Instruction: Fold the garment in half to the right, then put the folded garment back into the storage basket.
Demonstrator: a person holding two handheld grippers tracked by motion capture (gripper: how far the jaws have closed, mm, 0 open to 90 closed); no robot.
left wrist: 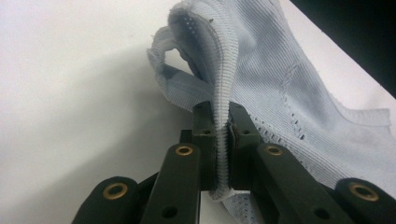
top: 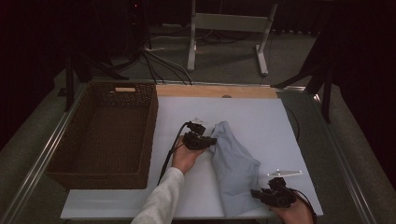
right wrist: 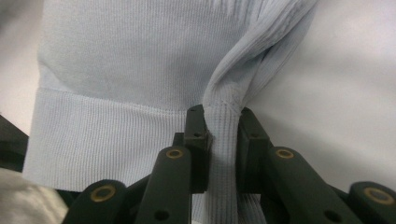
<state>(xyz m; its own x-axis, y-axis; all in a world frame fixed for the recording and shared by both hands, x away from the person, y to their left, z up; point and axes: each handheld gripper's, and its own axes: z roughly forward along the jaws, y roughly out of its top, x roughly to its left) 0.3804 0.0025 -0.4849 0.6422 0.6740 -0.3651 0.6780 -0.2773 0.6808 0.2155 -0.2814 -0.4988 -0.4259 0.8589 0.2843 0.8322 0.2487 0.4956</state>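
A pale blue knitted garment [top: 233, 163] lies folded lengthwise on the white table top [top: 261, 121], running from the middle toward the front edge. My left gripper [top: 209, 141] is shut on a ribbed edge at its far end; in the left gripper view the garment [left wrist: 299, 84] has this edge pinched between the pads [left wrist: 222, 140]. My right gripper [top: 256, 193] is at the near end, shut on the ribbed hem; the right gripper view has the garment [right wrist: 140, 60] bunched between the pads [right wrist: 223, 144].
A dark brown wicker basket [top: 105, 135] stands on the left of the table, beside the white top. A wooden strip [top: 215, 91] runs along the far edge. Beyond it are cables and a white frame on the floor.
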